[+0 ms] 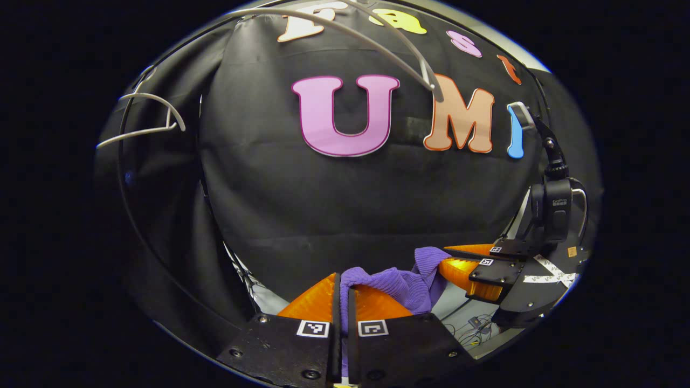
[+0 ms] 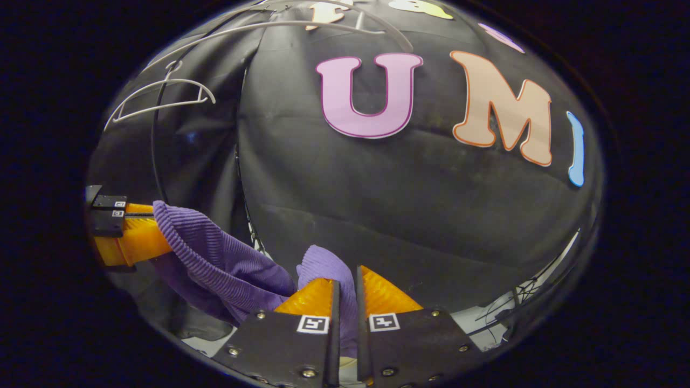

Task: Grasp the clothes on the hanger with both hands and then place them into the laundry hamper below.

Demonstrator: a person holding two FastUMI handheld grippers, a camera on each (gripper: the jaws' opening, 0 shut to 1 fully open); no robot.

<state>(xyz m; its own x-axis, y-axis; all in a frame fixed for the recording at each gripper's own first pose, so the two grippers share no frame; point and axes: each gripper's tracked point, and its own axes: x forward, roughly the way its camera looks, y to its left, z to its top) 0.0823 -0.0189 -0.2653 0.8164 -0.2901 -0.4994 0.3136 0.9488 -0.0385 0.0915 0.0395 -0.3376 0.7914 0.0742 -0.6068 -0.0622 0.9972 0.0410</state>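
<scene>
A purple ribbed garment [image 1: 401, 283] hangs stretched between my two grippers. In the left gripper view my left gripper [image 1: 344, 288] is shut on one end of it, the cloth bunched between the fingers. Farther right there, my right gripper [image 1: 450, 264] pinches the other end. In the right gripper view my right gripper [image 2: 345, 280] is shut on the purple garment [image 2: 215, 258], which runs left to my left gripper [image 2: 148, 237], also clamped on it. A bare white hanger [image 1: 377, 43] hangs overhead, seen too in the right gripper view as the hanger [image 2: 302, 24].
A second bare white hanger [image 1: 145, 116] hangs at the upper left on a dark curved rail [image 1: 126, 215]; it appears as the hanger [image 2: 161, 97] in the right gripper view. Pale floor with cables [image 1: 474, 326] lies low right. Mesh netting [image 1: 242, 269] shows low by the wall.
</scene>
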